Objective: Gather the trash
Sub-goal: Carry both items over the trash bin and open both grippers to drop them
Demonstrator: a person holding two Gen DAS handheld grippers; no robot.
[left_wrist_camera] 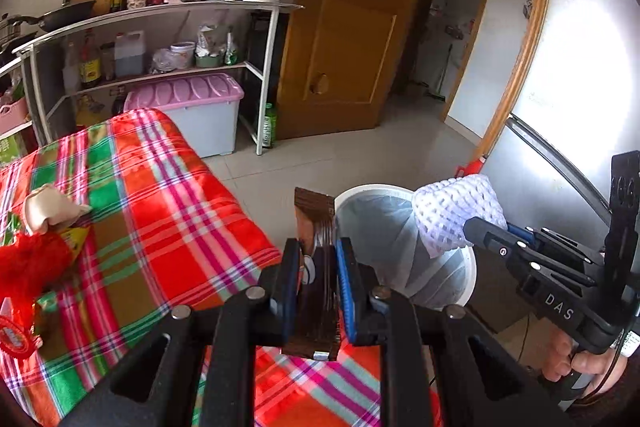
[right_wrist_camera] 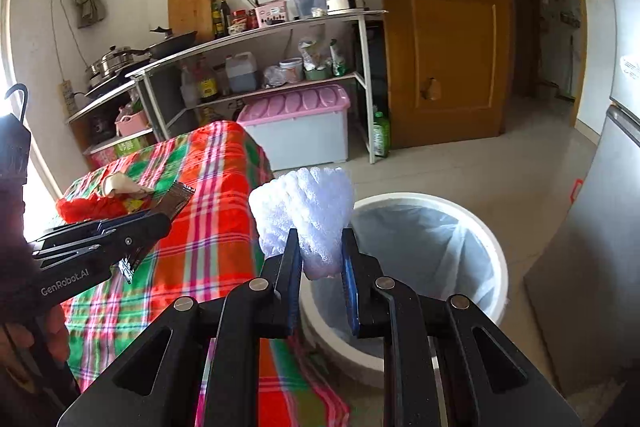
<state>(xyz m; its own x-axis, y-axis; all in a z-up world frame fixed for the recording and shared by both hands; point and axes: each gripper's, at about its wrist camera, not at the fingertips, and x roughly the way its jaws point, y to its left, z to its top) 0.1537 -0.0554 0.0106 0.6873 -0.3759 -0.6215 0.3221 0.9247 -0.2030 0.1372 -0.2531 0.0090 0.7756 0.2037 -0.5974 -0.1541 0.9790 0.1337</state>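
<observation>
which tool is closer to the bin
Right. The right tool, holding foam net, is at the bin's rim; the left tool, holding a wrapper, is over the table edge.

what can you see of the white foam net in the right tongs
The foam net is a white, soft-looking mesh sleeve of puffy woven strands, bunched and fanned out at the top. The right tongs pinch its lower end, holding it upright in the air by the near rim of the white bin; it touches nothing else.
</observation>
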